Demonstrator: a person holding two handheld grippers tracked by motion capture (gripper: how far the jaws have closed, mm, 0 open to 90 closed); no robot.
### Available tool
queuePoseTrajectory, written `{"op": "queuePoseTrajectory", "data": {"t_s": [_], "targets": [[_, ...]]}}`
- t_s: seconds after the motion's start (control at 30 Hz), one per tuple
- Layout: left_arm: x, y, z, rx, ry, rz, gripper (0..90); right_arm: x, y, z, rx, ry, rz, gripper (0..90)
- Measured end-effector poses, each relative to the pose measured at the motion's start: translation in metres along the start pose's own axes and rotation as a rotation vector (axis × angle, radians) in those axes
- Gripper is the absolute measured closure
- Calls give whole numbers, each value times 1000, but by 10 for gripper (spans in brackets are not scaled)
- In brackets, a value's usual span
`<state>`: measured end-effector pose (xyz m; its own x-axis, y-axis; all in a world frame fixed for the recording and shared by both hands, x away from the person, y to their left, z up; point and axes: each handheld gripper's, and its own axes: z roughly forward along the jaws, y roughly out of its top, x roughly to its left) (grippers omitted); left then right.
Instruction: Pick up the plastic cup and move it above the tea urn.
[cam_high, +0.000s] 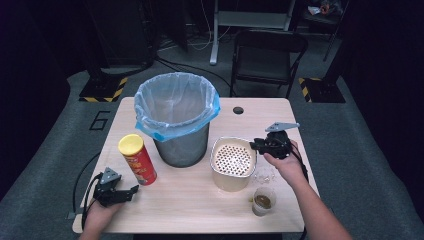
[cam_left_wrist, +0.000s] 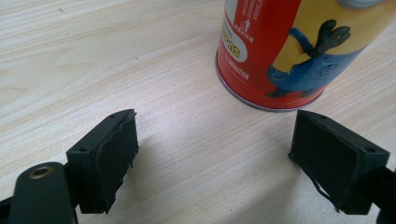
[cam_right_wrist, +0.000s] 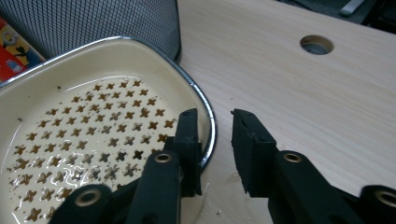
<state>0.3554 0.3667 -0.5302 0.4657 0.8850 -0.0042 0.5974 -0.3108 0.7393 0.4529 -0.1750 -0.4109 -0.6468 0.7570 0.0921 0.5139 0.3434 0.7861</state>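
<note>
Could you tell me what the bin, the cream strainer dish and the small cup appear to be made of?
Bin: grey metal mesh, judging by the fine grid, lined with a thin translucent blue plastic bag. Dish: glossy cream, probably enamelled metal, with a shiny metal rim and cross-shaped holes. Cup: clear, likely plastic, holding brown liquid.
</note>
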Motion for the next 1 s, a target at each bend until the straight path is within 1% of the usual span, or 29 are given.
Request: {"op": "queuePoseTrajectory", "data": {"t_s": [0.03, 0.07, 0.13, 0.17, 0.23, 0.3, 0.33, 0.37, 0.4, 0.43, 0.47, 0.6, 0.73, 0.8, 0.9, 0.93, 0.97, 1.0], "targets": [[0, 0, 0, 0, 0, 0, 146, 0, 0, 0, 0, 0, 0, 730], [0, 0, 0, 1, 0, 0, 146, 2, -1, 4, 12, 15, 5, 771], [0, 0, 0, 0, -4, -7, 146, 3, -1, 5, 13, 15, 0, 769], [0, 0, 0, 0, -4, -6, 145, 7, -1, 5, 14, -11, -13, 773], [0, 0, 0, 0, 0, -1, 146, 8, -2, 5, 16, -12, -10, 774], [0, 0, 0, 0, 1, 0, 145, 10, -3, 4, 17, 5, -3, 780], [0, 0, 0, -1, 1, -1, 145, 13, -4, 3, 20, 11, -12, 784], [0, 0, 0, -1, 1, -1, 145, 13, -4, 3, 20, 11, -12, 784], [0, 0, 0, -1, 1, -1, 145, 18, -6, 1, 21, 23, -18, 787], [0, 0, 0, -1, 1, -1, 145, 18, -6, 1, 21, 23, -18, 787], [0, 0, 1, -5, 3, -1, 145, 22, -8, 0, 21, 32, -20, 789], [0, 0, 1, -10, 5, -3, 145, 28, -13, -4, 15, 46, -4, 785], [0, 0, 1, -9, 6, -3, 145, 30, -16, -7, 15, 56, 13, 781], [0, 0, 1, -9, 5, -2, 145, 32, -18, -9, 14, 62, 13, 774], [0, 0, 1, -9, 5, -2, 145, 34, -20, -12, 25, 80, 7, 752], [0, 0, 1, -9, 6, -2, 145, 34, -20, -12, 30, 90, 5, 719], [0, 0, 1, -9, 5, -3, 145, 35, -21, -14, 38, 115, 7, 626], [0, 0, 1, -9, 5, -3, 145, 35, -21, -15, 23, 123, -6, 608]]}}
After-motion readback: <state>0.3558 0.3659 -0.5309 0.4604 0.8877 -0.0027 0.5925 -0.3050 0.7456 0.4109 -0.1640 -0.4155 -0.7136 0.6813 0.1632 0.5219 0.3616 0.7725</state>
